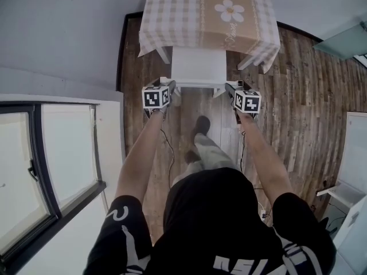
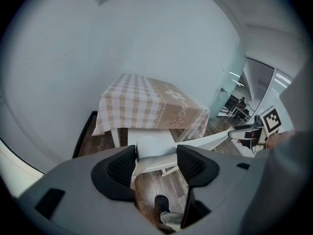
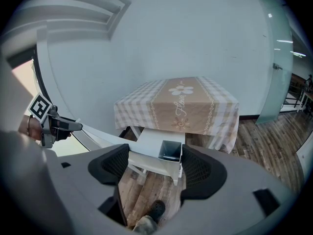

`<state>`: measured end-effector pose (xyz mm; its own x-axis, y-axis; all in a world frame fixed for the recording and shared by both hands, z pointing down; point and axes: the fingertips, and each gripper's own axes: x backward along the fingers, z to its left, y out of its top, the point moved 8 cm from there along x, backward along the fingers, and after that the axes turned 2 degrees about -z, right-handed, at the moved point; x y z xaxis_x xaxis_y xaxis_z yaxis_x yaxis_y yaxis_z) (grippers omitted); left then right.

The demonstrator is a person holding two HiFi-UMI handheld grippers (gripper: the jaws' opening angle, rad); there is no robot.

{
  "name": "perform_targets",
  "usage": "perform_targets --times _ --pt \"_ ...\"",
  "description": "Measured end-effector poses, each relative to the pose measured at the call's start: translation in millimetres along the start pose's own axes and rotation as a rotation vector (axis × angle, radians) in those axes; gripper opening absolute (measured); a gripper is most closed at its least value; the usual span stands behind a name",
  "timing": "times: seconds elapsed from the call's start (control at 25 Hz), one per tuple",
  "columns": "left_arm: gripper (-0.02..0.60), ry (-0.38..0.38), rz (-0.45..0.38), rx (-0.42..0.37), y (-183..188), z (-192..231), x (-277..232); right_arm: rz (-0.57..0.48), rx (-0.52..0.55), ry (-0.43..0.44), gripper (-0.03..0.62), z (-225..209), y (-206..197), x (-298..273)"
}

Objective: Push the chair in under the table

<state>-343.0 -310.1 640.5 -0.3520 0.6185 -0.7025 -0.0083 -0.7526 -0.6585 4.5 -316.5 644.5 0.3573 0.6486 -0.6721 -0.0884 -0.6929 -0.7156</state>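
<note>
A white chair (image 1: 199,67) stands partly under the table (image 1: 189,10), which has a beige checked cloth with a flower print. My left gripper (image 1: 170,86) is at the left end of the chair's back rail and my right gripper (image 1: 230,88) at the right end. In the left gripper view the left gripper (image 2: 156,163) is open, with the rail's corner (image 2: 154,148) between the jaws. The right gripper view shows the right gripper (image 3: 155,163) open around the other corner, beside a hollow post end (image 3: 170,151). The table (image 3: 178,104) stands just beyond.
A grey wall runs behind the table. A large window (image 1: 34,171) and its sill lie to my left. White furniture (image 1: 350,193) and a glass panel (image 1: 344,39) stand at the right. My foot (image 1: 200,125) is on the wooden floor behind the chair.
</note>
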Motion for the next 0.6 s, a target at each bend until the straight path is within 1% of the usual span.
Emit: perform_targets --times 0.28,0.48,0.6 --pt "0.272 0.018 0.021 -0.024 16.8 2.7 -9.6 0.013 0.001 -0.004 0.354 -5.4 13.0 -12.7" --pt "0.275 0.014 0.045 -0.042 29.6 5.4 -19.7 0.006 0.001 -0.006 0.353 -8.8 25.0 -19.8" --pt "0.278 0.017 0.04 -0.047 37.9 4.8 -23.1 -0.002 0.005 -0.007 0.353 -14.4 32.7 -24.2"
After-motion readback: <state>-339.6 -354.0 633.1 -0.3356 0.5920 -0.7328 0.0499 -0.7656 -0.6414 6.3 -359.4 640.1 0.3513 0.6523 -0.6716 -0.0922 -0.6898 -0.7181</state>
